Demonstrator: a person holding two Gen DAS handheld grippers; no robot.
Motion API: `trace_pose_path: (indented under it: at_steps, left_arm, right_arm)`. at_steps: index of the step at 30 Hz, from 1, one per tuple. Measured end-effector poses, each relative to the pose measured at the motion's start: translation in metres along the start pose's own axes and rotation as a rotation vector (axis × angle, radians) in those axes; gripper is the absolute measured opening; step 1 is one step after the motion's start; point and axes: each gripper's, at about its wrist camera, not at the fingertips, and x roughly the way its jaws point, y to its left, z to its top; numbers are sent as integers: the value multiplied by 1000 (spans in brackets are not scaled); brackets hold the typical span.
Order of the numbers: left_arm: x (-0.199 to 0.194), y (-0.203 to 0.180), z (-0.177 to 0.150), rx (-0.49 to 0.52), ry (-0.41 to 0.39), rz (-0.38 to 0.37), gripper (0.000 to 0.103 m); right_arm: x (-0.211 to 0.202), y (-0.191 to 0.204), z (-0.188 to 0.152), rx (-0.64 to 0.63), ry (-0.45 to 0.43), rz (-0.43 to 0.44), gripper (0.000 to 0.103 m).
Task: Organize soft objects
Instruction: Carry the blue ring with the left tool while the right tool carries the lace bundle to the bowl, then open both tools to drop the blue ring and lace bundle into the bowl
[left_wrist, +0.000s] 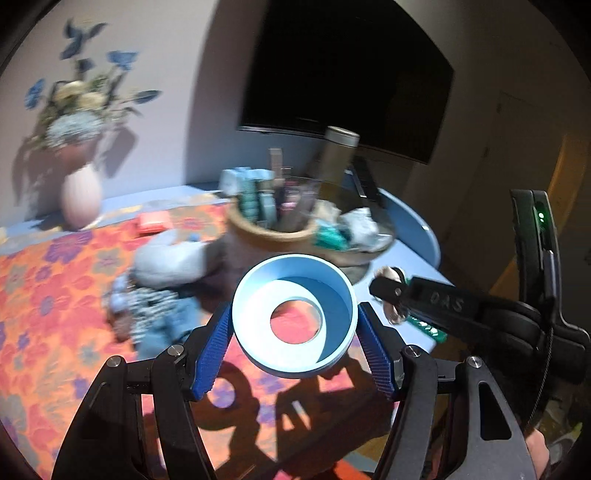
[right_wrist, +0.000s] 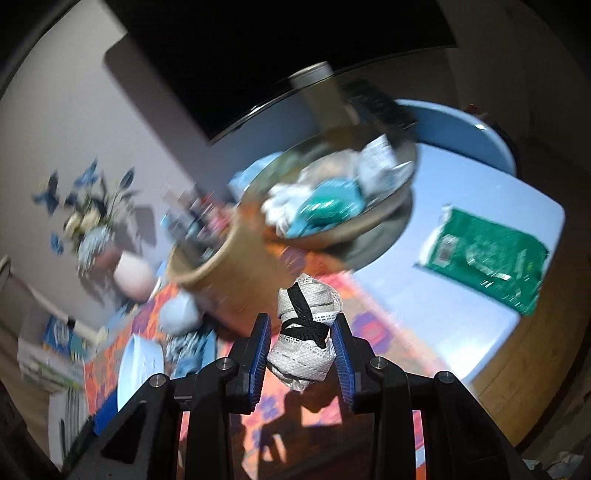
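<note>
Two grippers loaded: left gripper (left_wrist: 295, 328) clamps pale-blue plastic ring-shaped cup (left_wrist: 295, 317), right gripper (right_wrist: 301, 350) pinches black-banded white rolled cloth (right_wrist: 304, 339); best lowered slowly into cup.

A dark television (left_wrist: 343, 74) hangs on the pale wall (left_wrist: 177, 92) above a floral-clothed table (left_wrist: 55, 295).

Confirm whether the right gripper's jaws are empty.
No, the right gripper is shut on a white fabric bundle tied with a black strap.
</note>
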Motion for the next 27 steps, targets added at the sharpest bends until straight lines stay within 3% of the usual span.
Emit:
trace_pose_path:
  at_steps: [6, 11, 17, 27]
  left_arm:
    - [24, -48, 18, 46, 8, -61, 64]
    - [45, -79, 41, 87, 2, -64, 64]
    - [86, -96, 81, 107, 21, 15, 64]
    - [144, -78, 132, 62, 48, 110, 69]
  right_arm:
    - [-13, -29, 36, 44, -58, 17, 32]
    - [-15, -41, 76, 44, -84, 62, 32]
    - [-2, -51, 119, 67, -85, 106, 32]
    - [59, -51, 183, 102, -1, 168, 33]
